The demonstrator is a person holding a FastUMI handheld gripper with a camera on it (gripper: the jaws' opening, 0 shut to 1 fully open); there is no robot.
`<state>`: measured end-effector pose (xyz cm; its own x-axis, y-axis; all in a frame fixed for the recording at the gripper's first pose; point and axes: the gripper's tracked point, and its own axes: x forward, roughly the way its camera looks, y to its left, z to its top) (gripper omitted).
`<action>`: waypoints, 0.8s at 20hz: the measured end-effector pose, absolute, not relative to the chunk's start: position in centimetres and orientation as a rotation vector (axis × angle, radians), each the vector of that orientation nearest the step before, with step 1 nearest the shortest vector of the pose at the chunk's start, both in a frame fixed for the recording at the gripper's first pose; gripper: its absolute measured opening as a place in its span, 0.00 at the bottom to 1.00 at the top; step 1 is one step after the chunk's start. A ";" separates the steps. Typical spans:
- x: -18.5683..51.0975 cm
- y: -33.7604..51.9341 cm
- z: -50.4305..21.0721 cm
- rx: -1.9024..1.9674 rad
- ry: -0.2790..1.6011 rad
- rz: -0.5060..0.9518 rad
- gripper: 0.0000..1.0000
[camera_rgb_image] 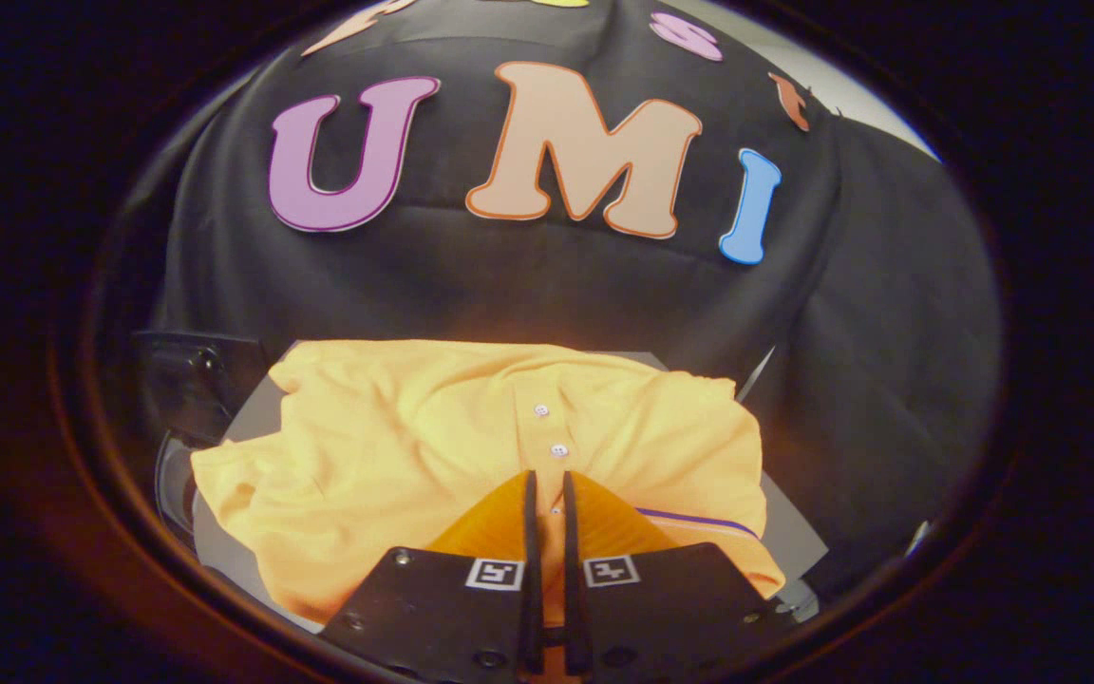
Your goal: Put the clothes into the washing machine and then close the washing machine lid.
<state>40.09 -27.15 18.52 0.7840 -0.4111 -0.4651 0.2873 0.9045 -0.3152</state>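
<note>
Orange fingers (604,518) of my hand-held gripper (547,480) are nearly together, only a thin slot left between the black inner pads. Yellow fabric shows through that slot, so the tips look pinched on a fold of the shirt (395,446), but I can't confirm that both pads actually press on it. Each finger base carries a square black-and-white marker (495,574).

Shirt is yellow-orange, buttoned polo type. Its placket runs straight ahead of the fingertips, with two white buttons (558,449) just beyond them. It lies spread and rumpled across a flat grey surface (794,532), covering most of it; grey shows at the corners to the right of the fingers and at the lower left. A thin purple stripe (699,520) runs along the shirt edge just right of the right finger.

Left of the shirt, a dark plastic part (191,380) sits against the grey surface, and a curved dark rim (167,480) shows below it. Can't tell whether these belong to the washing machine, or whether the grey surface is its lid or a counter.

Black cloth booth wall (509,275) stands behind the shirt.
</note>
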 end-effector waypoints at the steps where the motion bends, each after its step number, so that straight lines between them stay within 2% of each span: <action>1: 40.0 -26.6 18.7 -0.243 0.561 -0.379 0.01; 5: 40.2 -24.8 18.5 -0.150 0.551 -0.350 0.00; 11: 41.0 -21.0 21.3 -0.035 0.439 -0.306 0.00; 16: 42.8 -13.4 25.2 0.025 0.363 -0.182 0.00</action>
<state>42.75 -13.37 25.17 0.9186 -0.1728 -0.3554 0.1819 0.9833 -0.0078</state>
